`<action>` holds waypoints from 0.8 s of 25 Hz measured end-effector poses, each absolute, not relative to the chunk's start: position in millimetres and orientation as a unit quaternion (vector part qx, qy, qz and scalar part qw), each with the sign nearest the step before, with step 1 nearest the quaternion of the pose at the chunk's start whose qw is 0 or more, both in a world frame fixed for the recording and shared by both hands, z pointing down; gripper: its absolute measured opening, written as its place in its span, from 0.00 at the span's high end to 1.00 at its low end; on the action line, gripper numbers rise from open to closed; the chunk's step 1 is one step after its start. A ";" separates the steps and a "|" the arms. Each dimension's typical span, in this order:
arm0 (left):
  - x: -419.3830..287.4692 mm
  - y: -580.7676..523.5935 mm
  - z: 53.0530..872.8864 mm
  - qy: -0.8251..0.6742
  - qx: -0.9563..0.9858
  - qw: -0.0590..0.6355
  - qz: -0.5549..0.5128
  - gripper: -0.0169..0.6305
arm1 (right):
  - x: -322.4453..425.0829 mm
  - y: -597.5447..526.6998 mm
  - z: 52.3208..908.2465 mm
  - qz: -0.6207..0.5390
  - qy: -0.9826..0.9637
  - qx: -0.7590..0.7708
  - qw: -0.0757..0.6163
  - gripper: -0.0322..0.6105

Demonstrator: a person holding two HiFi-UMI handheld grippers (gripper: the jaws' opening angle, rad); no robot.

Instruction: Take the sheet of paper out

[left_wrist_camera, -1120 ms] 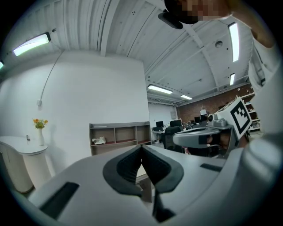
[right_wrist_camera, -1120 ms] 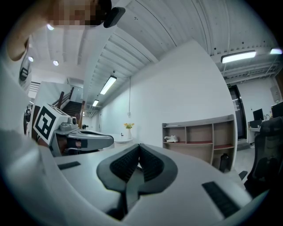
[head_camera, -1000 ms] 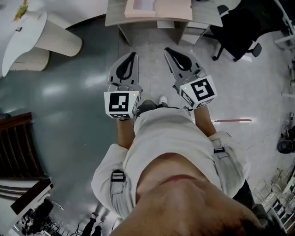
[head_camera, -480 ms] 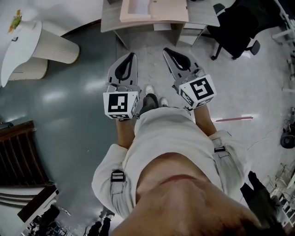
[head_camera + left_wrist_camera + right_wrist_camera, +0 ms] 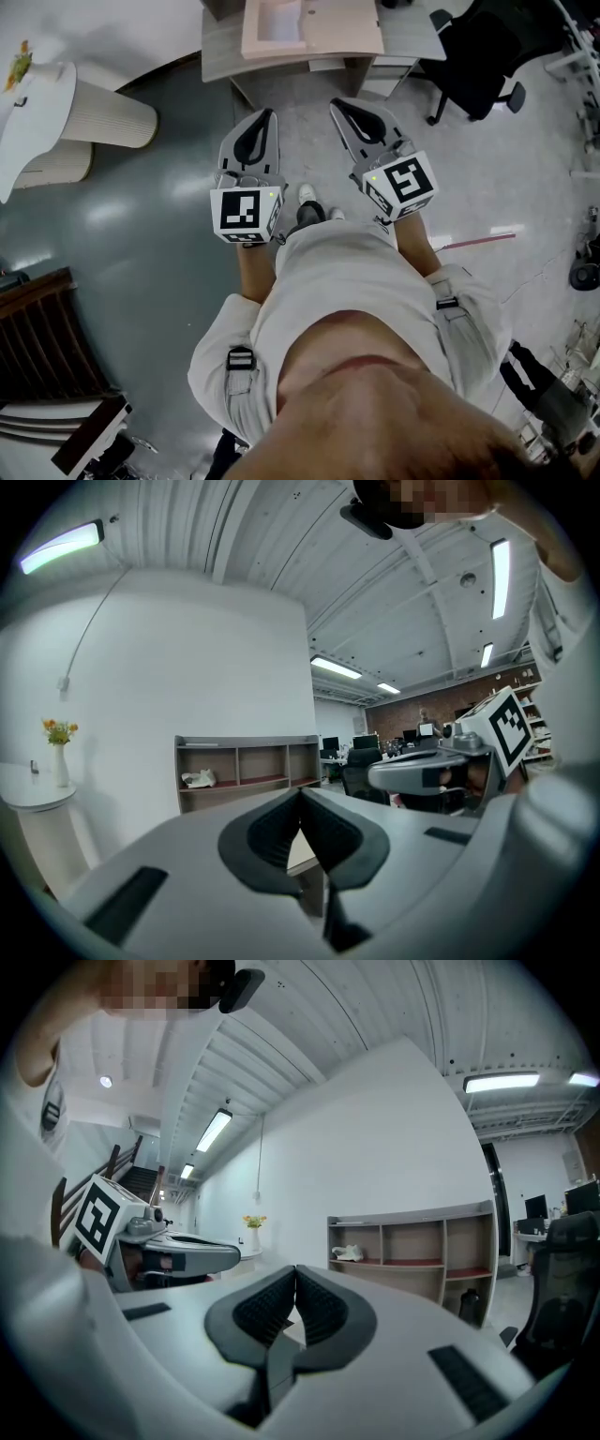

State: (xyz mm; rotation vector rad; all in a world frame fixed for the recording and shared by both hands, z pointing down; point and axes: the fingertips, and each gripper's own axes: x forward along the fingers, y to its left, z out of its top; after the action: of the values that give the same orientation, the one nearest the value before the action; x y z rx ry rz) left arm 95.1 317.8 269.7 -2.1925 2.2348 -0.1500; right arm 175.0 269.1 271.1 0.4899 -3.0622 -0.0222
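Holds grey two-jaw left gripper (image 5: 270,114) and grey two-jaw right gripper (image 5: 338,102) out front at waist height, side by side but apart, forearms (image 5: 249,267) bent forward. Points both toward far grey desk (image 5: 220,54). Clamps jaws of each together, tips meeting, nothing between. Leaves white sheet of paper (image 5: 278,21) lying in left part of flat pink tray (image 5: 342,28) on that desk, far beyond both grippers, untouched.

The white sheet of paper (image 5: 277,20) lies flat inside the open pale pink folder (image 5: 337,28) on the desk (image 5: 220,52).
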 end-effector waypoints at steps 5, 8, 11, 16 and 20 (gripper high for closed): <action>69.9 304.2 267.2 0.706 -0.707 0.002 -0.041 0.95 | 150.7 256.7 269.7 -0.009 -0.985 0.167 0.027 0.92; 54.3 298.8 268.7 0.703 -0.710 -0.001 -0.039 0.95 | 136.4 251.6 269.2 -0.011 -0.984 0.173 0.030 0.92; 39.1 295.0 270.6 0.699 -0.714 -0.003 -0.038 0.95 | 121.5 248.6 270.3 -0.014 -0.983 0.179 0.033 0.92; 19.7 289.3 272.2 0.692 -0.721 -0.003 -0.039 0.95 | 102.8 244.6 269.8 -0.016 -0.981 0.190 0.032 0.92; 4.0 285.0 272.4 0.685 -0.727 -0.003 -0.038 0.95 | 88.0 243.6 271.9 -0.014 -0.979 0.198 0.036 0.92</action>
State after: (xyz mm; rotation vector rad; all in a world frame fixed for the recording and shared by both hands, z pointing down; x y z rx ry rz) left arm 4.0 285.0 272.4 -2.2892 2.1563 -0.1188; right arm 88.0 243.6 271.9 0.6075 -3.0090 -0.0444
